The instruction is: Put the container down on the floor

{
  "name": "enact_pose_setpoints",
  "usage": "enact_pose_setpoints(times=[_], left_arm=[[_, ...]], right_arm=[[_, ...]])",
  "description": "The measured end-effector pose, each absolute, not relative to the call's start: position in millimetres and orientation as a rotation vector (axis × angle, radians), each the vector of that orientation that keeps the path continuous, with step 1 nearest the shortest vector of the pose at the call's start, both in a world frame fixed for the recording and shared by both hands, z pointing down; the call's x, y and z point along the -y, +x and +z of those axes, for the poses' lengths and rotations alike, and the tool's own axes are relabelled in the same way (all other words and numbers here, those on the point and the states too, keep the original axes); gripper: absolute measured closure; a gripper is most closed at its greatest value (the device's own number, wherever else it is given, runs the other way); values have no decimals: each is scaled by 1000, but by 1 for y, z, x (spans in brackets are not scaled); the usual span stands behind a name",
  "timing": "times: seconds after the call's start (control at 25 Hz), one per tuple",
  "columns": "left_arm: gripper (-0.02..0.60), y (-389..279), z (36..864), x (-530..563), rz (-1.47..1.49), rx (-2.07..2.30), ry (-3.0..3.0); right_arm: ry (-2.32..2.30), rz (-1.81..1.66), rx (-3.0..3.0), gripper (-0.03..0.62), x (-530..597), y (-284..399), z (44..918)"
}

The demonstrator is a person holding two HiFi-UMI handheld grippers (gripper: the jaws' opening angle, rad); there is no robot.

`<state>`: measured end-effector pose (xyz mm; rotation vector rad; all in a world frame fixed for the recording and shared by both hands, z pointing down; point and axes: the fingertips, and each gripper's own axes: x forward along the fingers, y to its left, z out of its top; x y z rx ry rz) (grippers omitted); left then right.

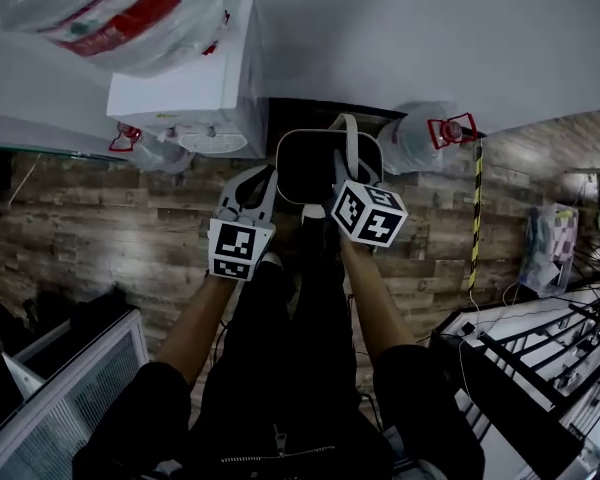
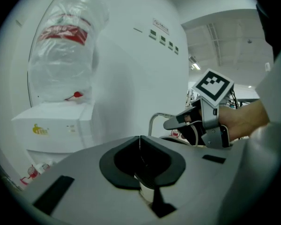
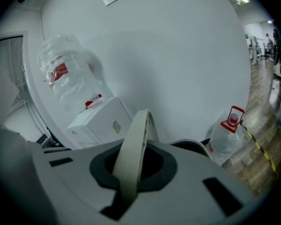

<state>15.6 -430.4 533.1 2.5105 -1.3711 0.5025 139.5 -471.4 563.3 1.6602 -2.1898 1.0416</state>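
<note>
A dark container (image 1: 315, 163) with a pale rim and a pale bail handle (image 1: 348, 138) hangs over the wood floor (image 1: 100, 238), close to the white wall. My right gripper (image 1: 342, 173) is shut on that handle (image 3: 133, 153), which runs up between its jaws. My left gripper (image 1: 270, 176) reaches the container's left rim. In the left gripper view its jaws (image 2: 139, 161) are closed together, with a pale edge pinched low between them. That view also has the right gripper (image 2: 178, 122) on the handle (image 2: 154, 121). The container's base is hidden.
A white box-shaped dispenser (image 1: 195, 93) with a plastic-wrapped water jug (image 1: 110, 8) stands left of the container. A red-capped water bottle (image 1: 420, 138) lies to its right, by yellow-black tape (image 1: 475, 208). A white grille (image 1: 80, 388) sits lower left, a dark rack (image 1: 540, 358) lower right.
</note>
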Motion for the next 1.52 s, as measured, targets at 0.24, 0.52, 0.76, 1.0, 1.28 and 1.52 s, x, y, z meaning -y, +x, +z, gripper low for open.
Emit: enact_pose_setpoints(times=[0.24,0.52,0.76,1.0,1.28,1.52], left_arm=[[566,13,598,474,510,1427,2487],[566,16,685,514,506,1456,2461],[566,17,753,534,474,1504,2433],[566,9,813,538,466,1540,2434],[566,-4,871,534,503,1563,2406],[566,-11,896,533,467,1585,2393]], right_arm=[[1660,1048,2196,578,521,135,638],[1663,1010,2240,578,578,130,716],[1638,1012,2262,579,617,121,788],[1593,996,2271,577,641,106,860],[1595,1044,2249,577,664,92,927],[1656,1043,2233,577,686,86,968]])
